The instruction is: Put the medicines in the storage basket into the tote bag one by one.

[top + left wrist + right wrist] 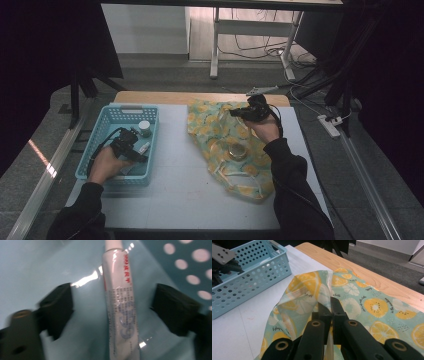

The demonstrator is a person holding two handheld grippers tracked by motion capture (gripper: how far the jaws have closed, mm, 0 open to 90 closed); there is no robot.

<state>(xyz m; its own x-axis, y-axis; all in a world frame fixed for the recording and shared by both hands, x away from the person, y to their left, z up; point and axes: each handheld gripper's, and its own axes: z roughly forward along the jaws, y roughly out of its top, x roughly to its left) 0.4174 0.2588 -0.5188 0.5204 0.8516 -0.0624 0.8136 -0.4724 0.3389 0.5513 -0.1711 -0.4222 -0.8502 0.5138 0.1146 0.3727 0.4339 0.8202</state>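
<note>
A pale desk (180,170) with a wooden strip along its far edge, dark floor and cables beyond. On the left stands a blue basket (111,114); on the right lies a bag (235,145) printed with citrus slices.

Down in the basket, the left gripper (131,146) hangs over a white tube (120,305). Its fingers (58,307) stand apart, one on each side of the tube, neither touching it. Here is what matters: in the left gripper view the tube's long axis runs straight up between the fingers, cap end pointing away from the camera, so they flank its narrow width and a squeeze should catch it across the body. It looks well centred in the gap, lying flat on the basket floor. A small capped jar (144,128) sits just beyond at the far end.

Over on the right, the right gripper (329,307) has its fingers pressed together on the bag's edge, lifting a fold of fabric, likely holding the mouth open. The left hand is clearly the nearer one to the tube; the bag waits well apart to its right.
</note>
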